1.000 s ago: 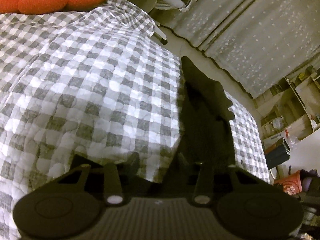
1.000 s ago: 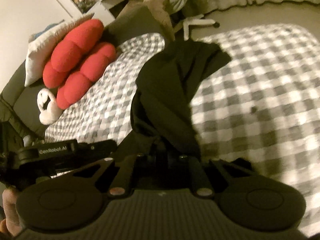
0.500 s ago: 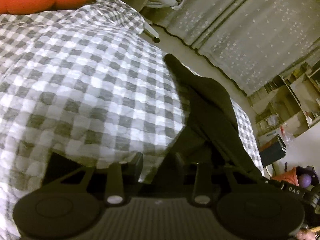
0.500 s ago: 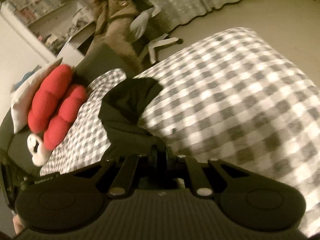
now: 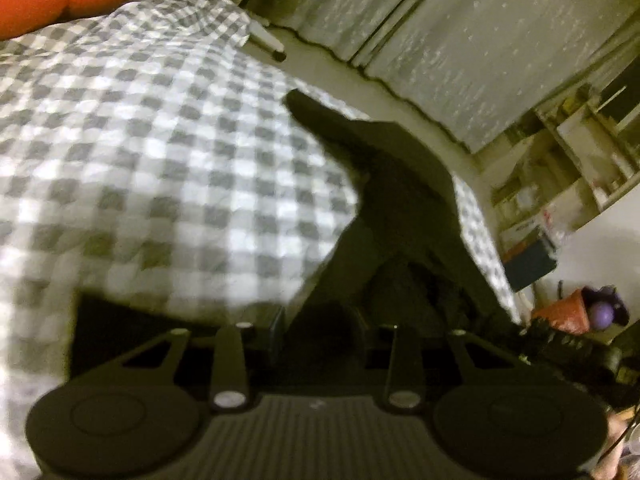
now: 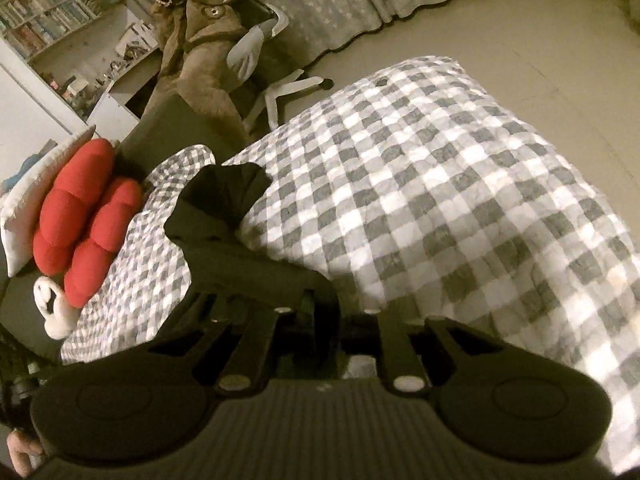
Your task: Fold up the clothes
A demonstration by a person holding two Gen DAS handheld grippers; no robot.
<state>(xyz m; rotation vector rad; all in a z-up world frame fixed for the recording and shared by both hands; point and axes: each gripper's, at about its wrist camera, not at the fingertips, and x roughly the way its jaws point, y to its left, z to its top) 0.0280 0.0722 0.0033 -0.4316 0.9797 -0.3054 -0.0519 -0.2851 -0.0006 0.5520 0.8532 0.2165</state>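
Grey-and-white checked quilt (image 6: 440, 208) covers the bed, red puffy cushion (image 6: 80, 232) at frame left. My left gripper (image 5: 320, 320) and right gripper (image 6: 316, 308) both pinch the black cloth garment (image 5: 400, 200), stretched mid-frame above the quilt.

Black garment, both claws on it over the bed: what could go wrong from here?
1. The black garment looks bunched and twisted where it reaches the right claw, so laying it down now could lock in creases.
2. In the left wrist view it hangs close to the edge of the checkered bedspread from the left claw; the free end could slide off toward the floor.
3. The left view is motion-blurred; a fast swing might pull cloth out of a grip.
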